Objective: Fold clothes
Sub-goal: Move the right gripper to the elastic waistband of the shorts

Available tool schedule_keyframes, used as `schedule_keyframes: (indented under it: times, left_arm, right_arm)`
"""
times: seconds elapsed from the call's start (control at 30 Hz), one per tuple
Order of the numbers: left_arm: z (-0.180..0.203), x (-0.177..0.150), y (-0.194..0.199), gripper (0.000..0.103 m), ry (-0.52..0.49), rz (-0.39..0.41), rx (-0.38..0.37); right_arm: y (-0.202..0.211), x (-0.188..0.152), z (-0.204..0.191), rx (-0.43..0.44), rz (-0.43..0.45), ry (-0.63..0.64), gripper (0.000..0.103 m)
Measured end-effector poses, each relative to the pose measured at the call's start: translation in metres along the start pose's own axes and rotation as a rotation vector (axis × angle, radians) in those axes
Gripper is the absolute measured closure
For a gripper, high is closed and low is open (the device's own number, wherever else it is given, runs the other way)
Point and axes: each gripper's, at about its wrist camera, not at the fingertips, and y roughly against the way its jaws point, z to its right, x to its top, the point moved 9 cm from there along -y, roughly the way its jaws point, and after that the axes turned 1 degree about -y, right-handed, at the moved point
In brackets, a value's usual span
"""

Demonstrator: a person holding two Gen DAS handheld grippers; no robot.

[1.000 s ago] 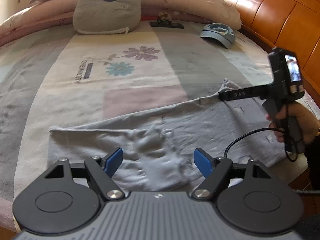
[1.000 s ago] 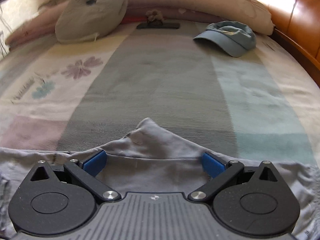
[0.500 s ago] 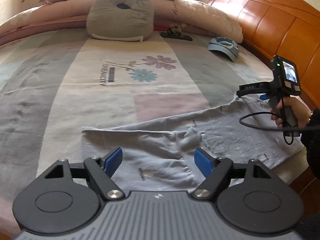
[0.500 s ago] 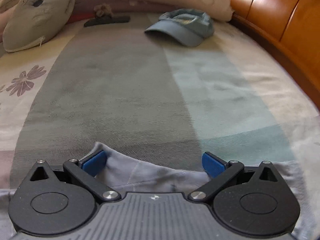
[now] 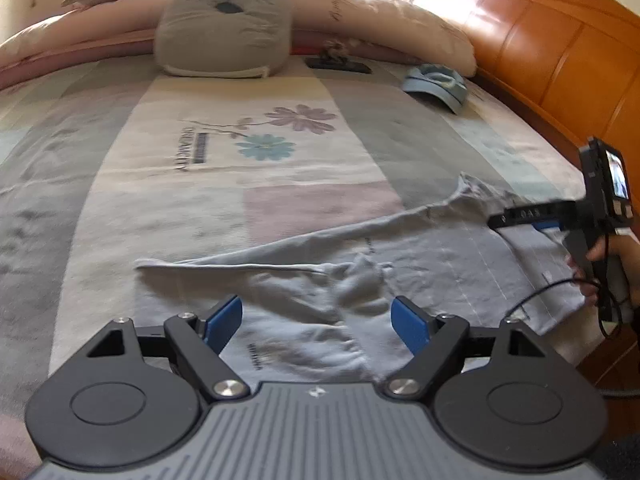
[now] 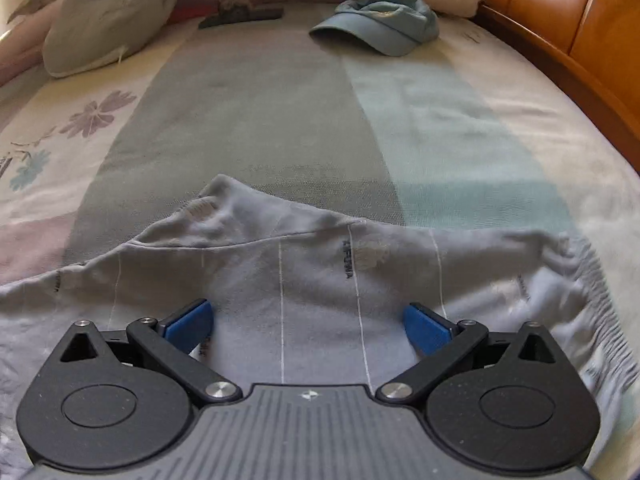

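A light grey garment (image 5: 400, 256) with thin white stripes lies spread along the near edge of the bed, rumpled in the middle. My left gripper (image 5: 316, 322) hovers open over its near left part, with nothing between the blue pads. In the right wrist view the same garment (image 6: 320, 276) fills the foreground, one corner peaked up toward the bed's middle. My right gripper (image 6: 308, 326) stands open above the cloth. The left wrist view also shows the right gripper (image 5: 532, 218) from the side, held by a hand (image 5: 612, 252) over the garment's right end.
A patchwork bedspread (image 5: 248, 184) covers the bed. A grey cushion (image 5: 224, 32) and rolled quilts lie at the head. A blue cap (image 6: 380, 24) and a dark flat object (image 6: 240, 14) rest beyond the garment. A wooden headboard (image 5: 560, 48) runs along the right side.
My right gripper has drawn back, so more of the garment shows beneath it. The left gripper's view shifted slightly; both stayed open.
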Motion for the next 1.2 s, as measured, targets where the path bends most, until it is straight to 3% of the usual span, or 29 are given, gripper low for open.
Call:
schedule_keyframes:
  times: [0.27,0.6,0.87,1.03,1.2]
  left_arm:
    - [0.020,0.004,0.003,0.021,-0.046,-0.009,-0.006]
    - [0.050,0.019,-0.006,0.021,-0.108,-0.006,-0.033]
    - [0.095,0.023,-0.026,0.021,-0.178,-0.030,-0.103]
    - [0.125,0.027,-0.039,0.021,-0.222,-0.045,-0.142]
    - [0.153,0.028,-0.048,0.021,-0.274,-0.061,-0.168]
  right_arm:
    - [-0.001,-0.004,0.003,0.018,-0.007,0.007,0.000]
    - [0.029,-0.011,0.018,0.096,0.019,-0.046,0.000]
    - [0.087,-0.038,0.066,0.378,0.146,-0.268,0.000]
    - [0.111,-0.061,0.133,0.442,0.205,-0.524,0.000]
    - [0.098,-0.079,0.183,0.496,0.205,-0.744,0.000]
